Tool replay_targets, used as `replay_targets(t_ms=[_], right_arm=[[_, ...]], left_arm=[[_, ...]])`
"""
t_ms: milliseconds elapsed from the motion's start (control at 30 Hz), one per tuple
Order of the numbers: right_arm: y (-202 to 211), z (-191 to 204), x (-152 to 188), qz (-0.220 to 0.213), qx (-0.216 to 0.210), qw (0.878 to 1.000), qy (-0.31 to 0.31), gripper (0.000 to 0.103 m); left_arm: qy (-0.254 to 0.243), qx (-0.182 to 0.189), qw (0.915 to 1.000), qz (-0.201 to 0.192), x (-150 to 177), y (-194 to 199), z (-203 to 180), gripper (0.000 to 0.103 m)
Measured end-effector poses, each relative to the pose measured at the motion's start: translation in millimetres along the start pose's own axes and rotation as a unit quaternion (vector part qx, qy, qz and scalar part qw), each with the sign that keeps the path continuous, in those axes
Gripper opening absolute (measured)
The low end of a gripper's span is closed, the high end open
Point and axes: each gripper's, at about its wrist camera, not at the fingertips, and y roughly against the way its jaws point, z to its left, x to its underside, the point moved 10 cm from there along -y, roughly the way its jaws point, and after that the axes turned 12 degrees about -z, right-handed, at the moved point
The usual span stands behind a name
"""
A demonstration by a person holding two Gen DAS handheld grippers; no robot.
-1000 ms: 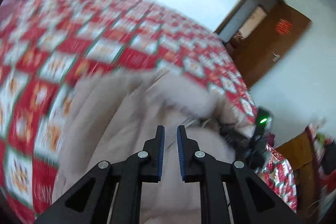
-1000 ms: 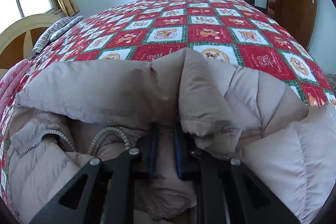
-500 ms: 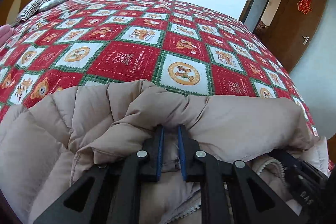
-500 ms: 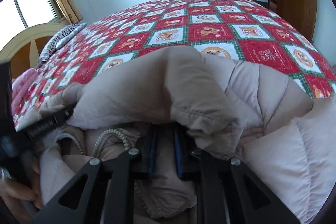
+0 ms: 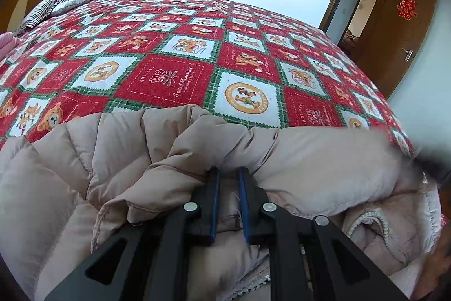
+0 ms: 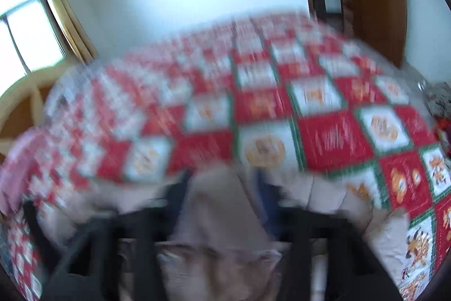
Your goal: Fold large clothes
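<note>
Beige padded jacket [image 5: 324, 157] lies at the bed's [image 5: 174, 78] near edge; left gripper [image 5: 227, 182] pinches its fold, right gripper's [image 6: 222, 188] fingers are opening around fabric.

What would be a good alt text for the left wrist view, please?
The left gripper is clamped on a fold of a beige puffer jacket lying on a bed with a red, white and green patchwork bedspread. Behind are a striped pillow and an open brown door.
</note>
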Motion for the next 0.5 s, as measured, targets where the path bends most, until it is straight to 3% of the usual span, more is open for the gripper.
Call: replay_targets(t_ms=[67,167,300,400,500], right_arm=[[-4,1,20,-0.006,-0.026,1.0,0.003,0.021],[-2,0,25,-0.016,-0.024,1.0,-0.002,0.021],[-7,11,26,-0.012,0.031,0.997,0.073,0.021],[-9,15,28,-0.023,0.082,0.987,0.137,0.021],[-11,8,26,-0.028,0.092,0.985,0.146,0.021]], left_arm=[[0.01,0.012,0.9999,-0.003,-1,0,1,0.014],[0.014,0.015,0.9998,-0.002,-1,-1,0,0.014],[0.012,0.011,0.9999,0.0,-2,-3,-1,0.014],[-0.002,-0.001,1.0,0.0,-1,-5,-3,0.014],[-0.005,-0.004,1.0,0.0,-1,-6,-2,0.014]])
